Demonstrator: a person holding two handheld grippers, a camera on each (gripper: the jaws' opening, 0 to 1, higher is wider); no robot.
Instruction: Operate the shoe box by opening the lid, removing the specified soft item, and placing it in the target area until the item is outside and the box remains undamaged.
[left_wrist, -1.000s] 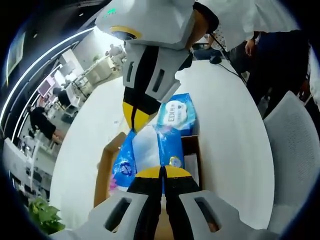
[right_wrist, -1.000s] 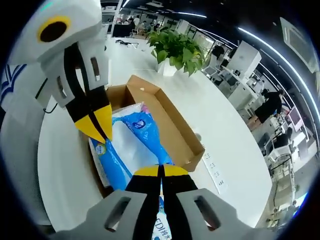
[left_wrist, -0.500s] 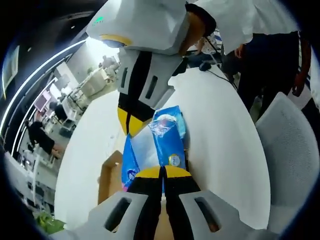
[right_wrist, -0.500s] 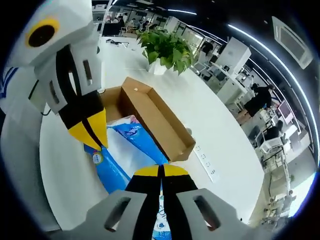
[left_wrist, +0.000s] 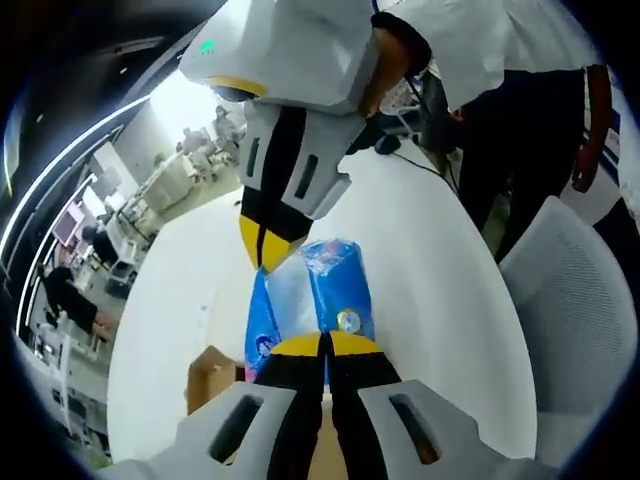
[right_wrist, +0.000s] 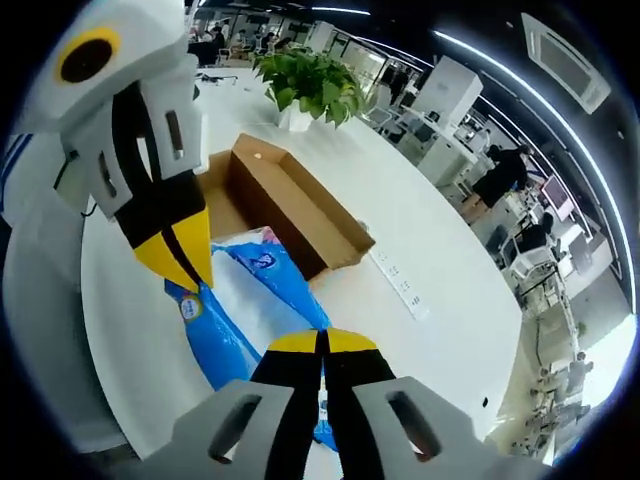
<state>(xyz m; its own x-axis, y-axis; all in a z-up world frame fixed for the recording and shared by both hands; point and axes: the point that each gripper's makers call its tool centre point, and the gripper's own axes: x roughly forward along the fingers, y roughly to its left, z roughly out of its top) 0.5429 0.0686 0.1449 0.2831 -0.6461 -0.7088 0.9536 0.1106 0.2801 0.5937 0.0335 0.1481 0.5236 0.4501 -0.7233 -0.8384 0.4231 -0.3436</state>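
Blue-and-white plastic, the soft tissue pack (right_wrist: 255, 300) hangs clear of the open brown cardboard shoe box (right_wrist: 290, 205), held over the white round table (right_wrist: 440, 260). You have it pinched at both ends: your right gripper (right_wrist: 322, 340) clenched on the near end, your left gripper (right_wrist: 188, 262) clenched on the far one. Its long axis runs between the two tools. The box lies just beyond the pack; any bare tabletop beside it looks fit for setting down.
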